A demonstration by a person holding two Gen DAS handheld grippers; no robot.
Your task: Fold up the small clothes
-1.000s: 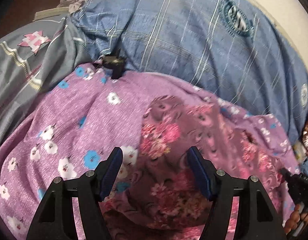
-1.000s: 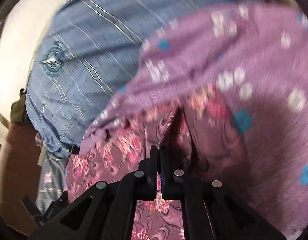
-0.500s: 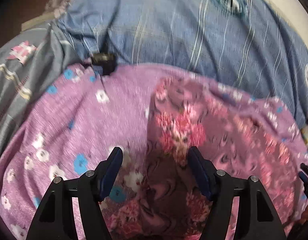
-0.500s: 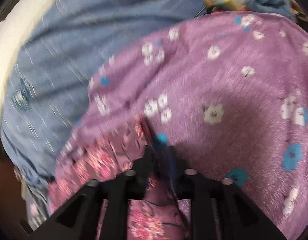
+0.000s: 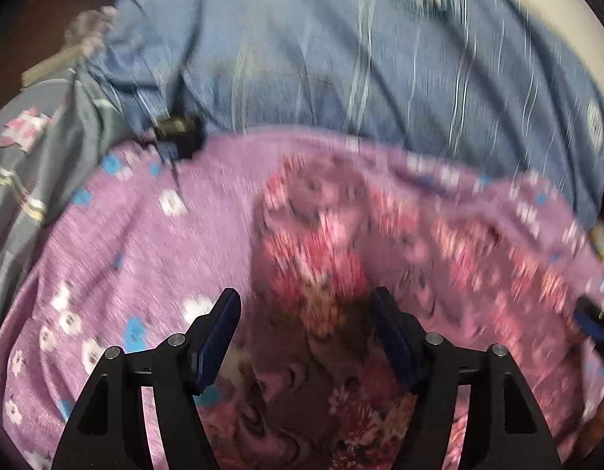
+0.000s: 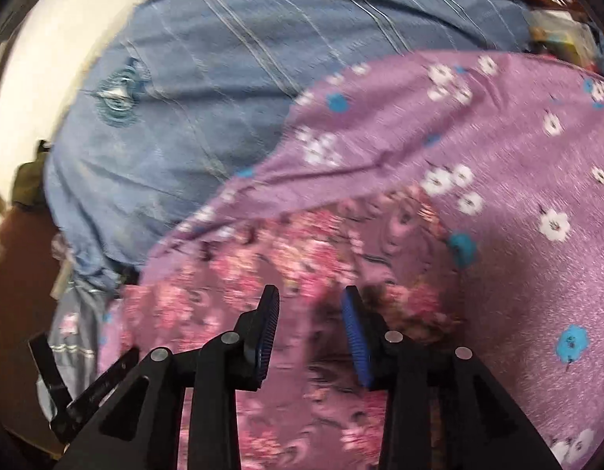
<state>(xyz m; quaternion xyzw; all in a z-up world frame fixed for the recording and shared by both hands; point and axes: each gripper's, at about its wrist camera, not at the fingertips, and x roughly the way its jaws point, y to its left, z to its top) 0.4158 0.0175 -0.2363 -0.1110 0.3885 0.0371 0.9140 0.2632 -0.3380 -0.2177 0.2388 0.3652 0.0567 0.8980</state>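
A small mauve garment with pink roses (image 5: 321,235) lies crumpled on a purple sheet with white and blue flowers (image 5: 164,243). My left gripper (image 5: 305,297) hovers open over the garment's near part, and its pads are clear of the cloth. In the right wrist view the same garment (image 6: 262,258) spreads under my right gripper (image 6: 310,291). Its jaws stand open, with the cloth below them and nothing pinched between them. One blue fingertip of the right gripper (image 5: 591,325) shows at the right edge of the left wrist view.
A blue striped blanket (image 5: 341,58) covers the far side, also in the right wrist view (image 6: 204,98). Grey patterned cloth (image 5: 35,149) lies at the left. A small black object (image 5: 180,133) sits on the purple sheet's far edge. A white wall (image 6: 39,78) rises behind.
My right gripper was shut on a fold of the rose garment; it has let go and opened, and the garment now lies on the sheet. My left gripper stayed open and drifted slightly.
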